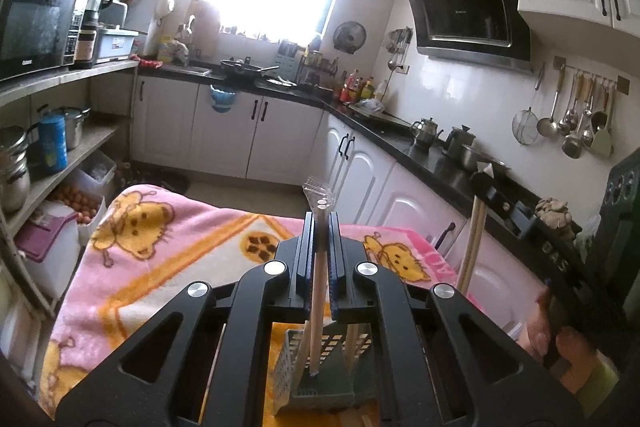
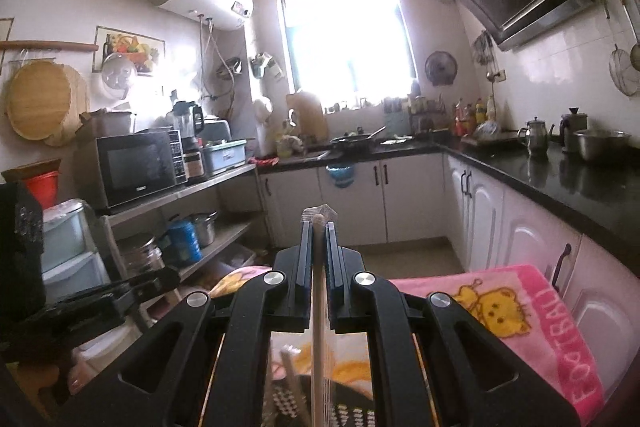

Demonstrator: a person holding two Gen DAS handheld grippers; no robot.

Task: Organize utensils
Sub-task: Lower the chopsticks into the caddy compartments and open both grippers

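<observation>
My left gripper is shut on upright wooden chopsticks, with a scrap of clear plastic at their top end. Their lower end reaches into a slotted utensil basket on the pink cartoon blanket. To the right, my right gripper holds another pair of chopsticks upright, a hand behind it. In the right wrist view the right gripper is shut on those chopsticks, above the basket. The left gripper shows at the left.
A black countertop with kettles and a pot runs along the right, white cabinets below. Open shelves hold a microwave, pots and a blue can on the left. Ladles hang on the right wall. The tiled floor lies beyond the blanket.
</observation>
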